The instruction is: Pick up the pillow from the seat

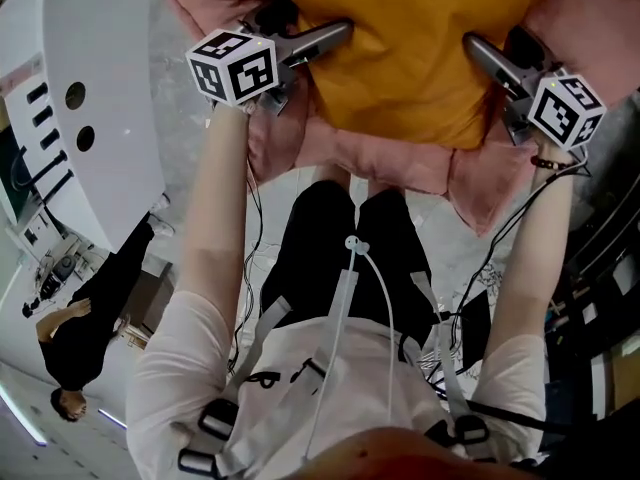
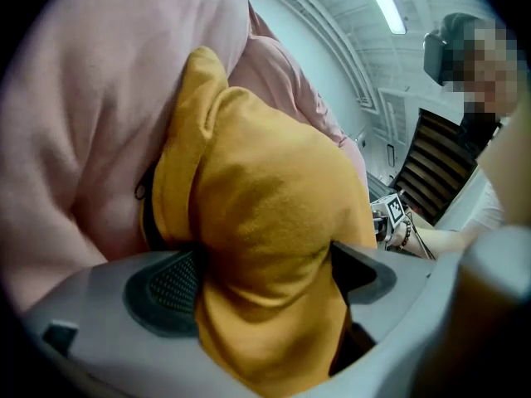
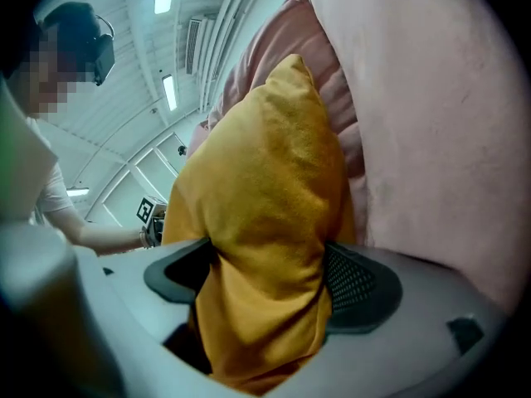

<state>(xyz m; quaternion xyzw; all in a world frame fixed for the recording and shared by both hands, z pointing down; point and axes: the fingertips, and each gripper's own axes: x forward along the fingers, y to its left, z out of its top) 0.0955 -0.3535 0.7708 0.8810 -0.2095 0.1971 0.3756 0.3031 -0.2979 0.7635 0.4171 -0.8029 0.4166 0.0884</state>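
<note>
A mustard-yellow pillow [image 1: 410, 43] lies against a pink cushioned seat [image 1: 385, 163] at the top of the head view. My left gripper [image 1: 335, 33] is shut on the pillow's left edge, and my right gripper [image 1: 478, 50] is shut on its right edge. In the left gripper view the pillow [image 2: 265, 222] bulges out between the two grey jaws, with the pink seat [image 2: 91, 123] behind it. The right gripper view shows the same pillow [image 3: 265, 214] pinched between the jaws, beside the pink seat [image 3: 431, 98].
A white curved counter [image 1: 95, 98] stands at the left. A person in black [image 1: 95, 303] stands on the floor at lower left. Cables [image 1: 480, 288] hang down by my right arm.
</note>
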